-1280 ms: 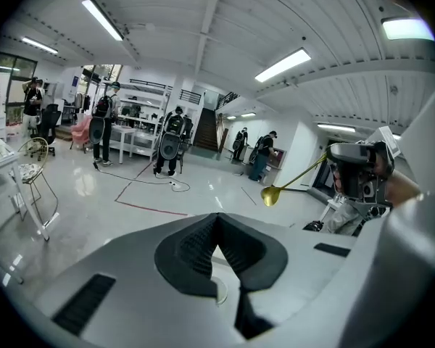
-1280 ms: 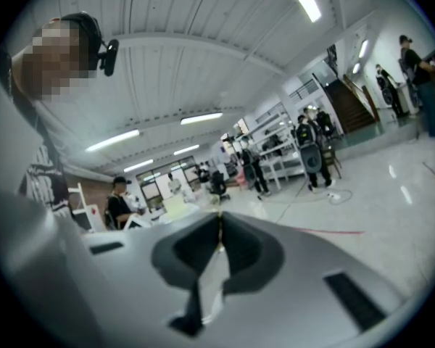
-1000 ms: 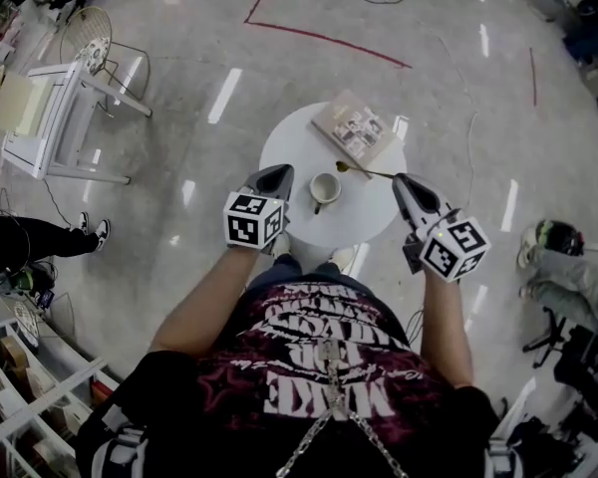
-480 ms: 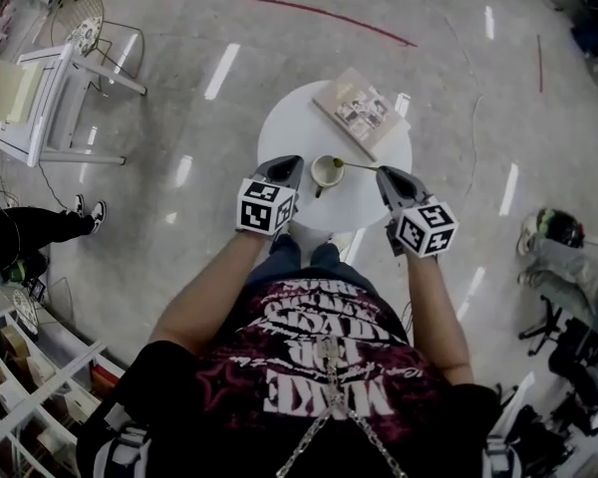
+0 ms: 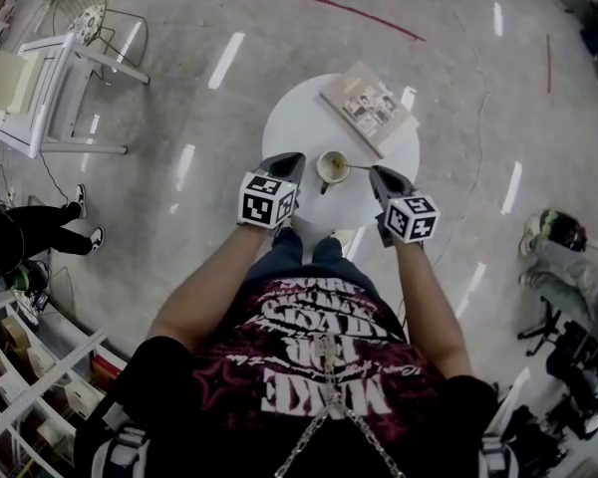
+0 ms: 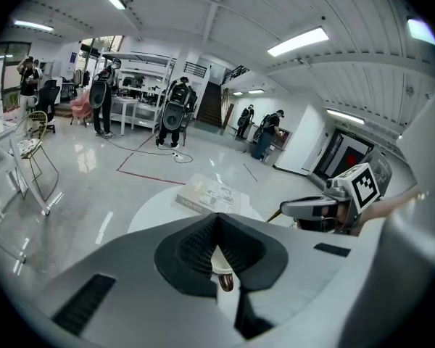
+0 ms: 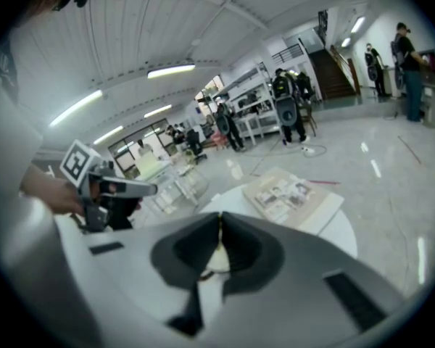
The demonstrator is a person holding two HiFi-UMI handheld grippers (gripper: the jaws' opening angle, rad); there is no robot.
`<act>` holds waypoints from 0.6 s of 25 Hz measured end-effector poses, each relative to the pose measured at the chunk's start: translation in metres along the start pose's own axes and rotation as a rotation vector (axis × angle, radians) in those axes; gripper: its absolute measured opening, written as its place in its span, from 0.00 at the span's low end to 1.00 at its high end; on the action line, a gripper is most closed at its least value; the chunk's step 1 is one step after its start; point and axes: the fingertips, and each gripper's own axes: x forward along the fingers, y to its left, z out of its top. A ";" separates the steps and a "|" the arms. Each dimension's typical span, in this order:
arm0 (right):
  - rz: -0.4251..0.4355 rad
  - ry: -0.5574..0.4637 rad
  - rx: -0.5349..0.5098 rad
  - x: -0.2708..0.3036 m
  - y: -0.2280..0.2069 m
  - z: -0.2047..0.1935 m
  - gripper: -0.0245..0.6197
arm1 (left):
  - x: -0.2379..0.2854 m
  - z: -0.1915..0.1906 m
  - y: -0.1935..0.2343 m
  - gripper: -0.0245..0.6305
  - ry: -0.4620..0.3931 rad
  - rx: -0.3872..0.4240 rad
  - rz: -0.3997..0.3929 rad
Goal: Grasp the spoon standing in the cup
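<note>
While both pairs of jaws are pressing together, the left hand-held gripper [image 5: 290,160] is holding nothing and the right hand-held gripper [image 5: 375,173] is pinching the handle end of the spoon [image 5: 357,167]. The spoon's bowl is resting in the cup [image 5: 329,168] on the table [image 5: 297,118]. A sideways tug is risking levering the cup over toward the book [image 5: 369,108].

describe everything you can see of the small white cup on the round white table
The small white cup looks ceramic, round and open-topped. It stands upright on the round white table, near the person's edge. A thin gold-coloured spoon sits in it, handle leaning over the rim toward the right gripper. That gripper and the left gripper flank the cup without touching it.
</note>
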 end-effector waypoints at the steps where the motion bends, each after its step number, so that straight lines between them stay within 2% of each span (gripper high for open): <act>1: -0.006 0.009 0.008 0.004 -0.002 -0.006 0.09 | -0.001 -0.002 0.002 0.07 0.004 -0.002 0.002; 6: -0.046 0.057 0.047 0.021 -0.017 -0.031 0.09 | -0.004 -0.013 0.010 0.07 0.031 -0.007 0.011; 15: -0.044 0.104 0.077 0.039 -0.020 -0.055 0.09 | -0.008 -0.020 0.010 0.07 0.061 0.003 0.006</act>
